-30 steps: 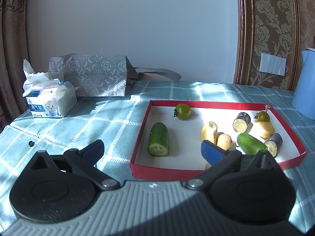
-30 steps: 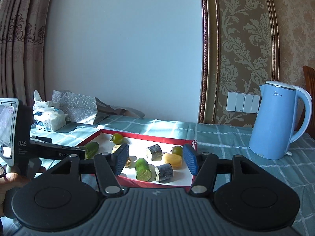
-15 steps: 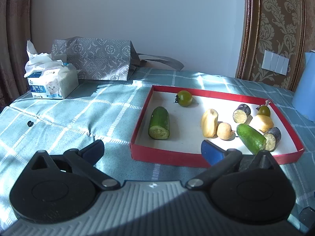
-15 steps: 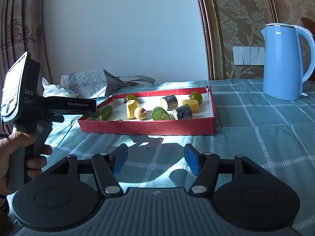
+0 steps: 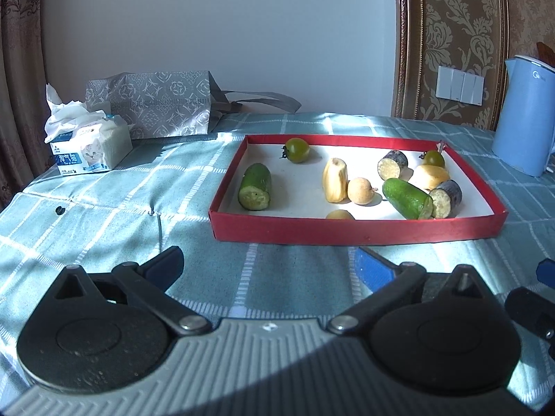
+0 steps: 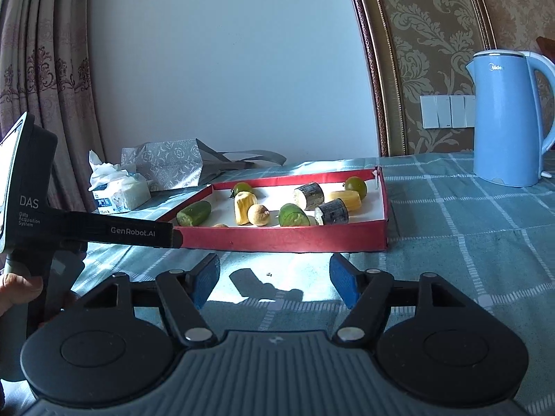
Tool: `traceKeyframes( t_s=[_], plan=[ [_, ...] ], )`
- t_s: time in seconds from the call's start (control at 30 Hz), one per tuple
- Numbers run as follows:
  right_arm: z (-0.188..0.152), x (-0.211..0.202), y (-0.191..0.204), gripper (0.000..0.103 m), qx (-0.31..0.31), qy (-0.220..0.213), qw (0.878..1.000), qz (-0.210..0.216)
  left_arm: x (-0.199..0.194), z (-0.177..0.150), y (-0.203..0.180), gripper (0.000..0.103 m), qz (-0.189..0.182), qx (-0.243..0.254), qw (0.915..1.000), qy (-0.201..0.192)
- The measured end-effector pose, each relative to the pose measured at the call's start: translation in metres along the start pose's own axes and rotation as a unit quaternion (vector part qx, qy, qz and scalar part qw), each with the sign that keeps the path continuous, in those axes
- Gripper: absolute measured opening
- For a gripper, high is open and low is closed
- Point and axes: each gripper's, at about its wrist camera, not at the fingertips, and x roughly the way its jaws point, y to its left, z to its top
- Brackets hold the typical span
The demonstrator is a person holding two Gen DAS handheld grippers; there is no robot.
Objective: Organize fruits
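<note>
A red tray (image 5: 347, 230) (image 6: 277, 239) lies on the checked tablecloth and holds several pieces. Inside it are a cucumber piece (image 5: 255, 187), a green tomato (image 5: 297, 150), a yellow banana piece (image 5: 335, 180), a round tan fruit (image 5: 359, 190), a second cucumber piece (image 5: 407, 198) and dark-skinned cut chunks (image 5: 392, 165). My left gripper (image 5: 269, 265) hangs open just short of the tray's near wall, with nothing between its fingers. Low over the cloth before the tray, my right gripper (image 6: 274, 279) is empty and its jaws are opening.
A blue kettle (image 6: 508, 121) stands at the right rear. A tissue pack (image 5: 88, 145) and a grey patterned bag (image 5: 156, 104) sit at the back left. A person's hand (image 6: 14, 293) holds the left gripper's handle at the left edge of the right wrist view.
My left gripper drew back from over the tray, which now lies wholly ahead of its fingers. My right gripper sank toward the cloth and its fingers spread wider.
</note>
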Motion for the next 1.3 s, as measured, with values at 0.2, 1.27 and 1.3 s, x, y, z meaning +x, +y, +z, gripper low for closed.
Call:
traceKeyframes(
  t_s=[0.2, 1.27, 1.3],
  plan=[
    [0.001, -0.003, 0.002, 0.071, -0.009, 0.001, 1.000, -0.005, -0.016, -0.002, 0.000, 0.103, -0.032, -0.007, 0.9994, -0.004],
    [0.010, -0.030, 0.021, 0.074, -0.070, 0.021, 0.997, -0.004, -0.036, -0.004, 0.005, 0.103, -0.023, 0.022, 0.9994, 0.009],
    [0.010, -0.030, 0.021, 0.074, -0.070, 0.021, 0.997, -0.004, -0.036, -0.005, 0.005, 0.103, -0.019, 0.023, 0.9995, 0.010]
  ],
)
